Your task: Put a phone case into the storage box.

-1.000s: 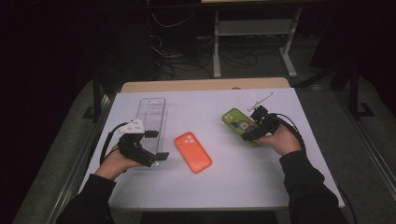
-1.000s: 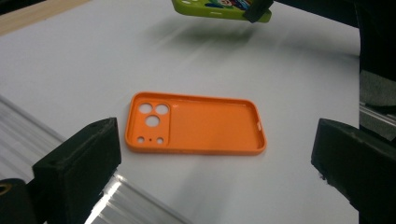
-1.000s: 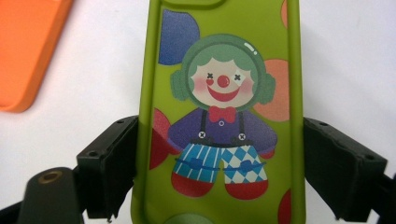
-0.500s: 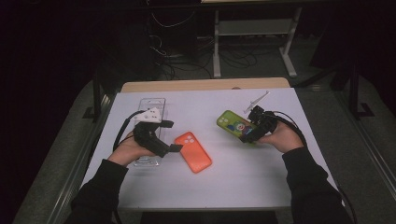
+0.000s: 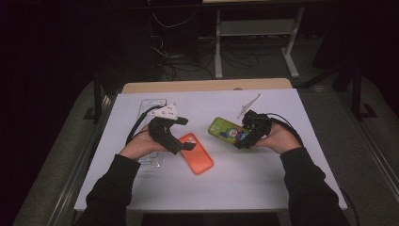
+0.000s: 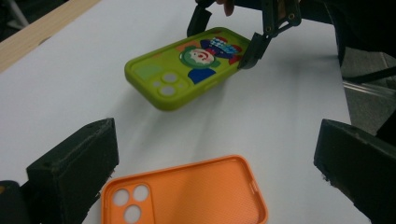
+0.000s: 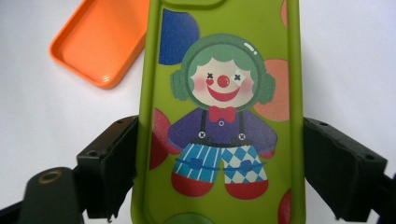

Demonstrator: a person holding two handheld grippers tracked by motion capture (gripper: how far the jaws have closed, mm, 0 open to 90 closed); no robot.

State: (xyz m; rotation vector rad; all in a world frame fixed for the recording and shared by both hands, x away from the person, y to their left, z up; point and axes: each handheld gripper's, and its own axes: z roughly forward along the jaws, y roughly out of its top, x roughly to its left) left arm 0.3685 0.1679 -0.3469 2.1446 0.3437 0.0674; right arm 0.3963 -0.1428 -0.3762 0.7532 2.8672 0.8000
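Left tool moved over orange case; jaws apart.

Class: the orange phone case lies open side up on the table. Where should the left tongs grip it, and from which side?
Grip the orange phone case across its two long side walls, coming from above. It lies flat, hollow up, and the left tongs already stand wider than it.

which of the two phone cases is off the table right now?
The green clown-print case: the right tool clamps its long edges and tilts it above the table. The orange case lies flat, hollow side up, below the open left tool.
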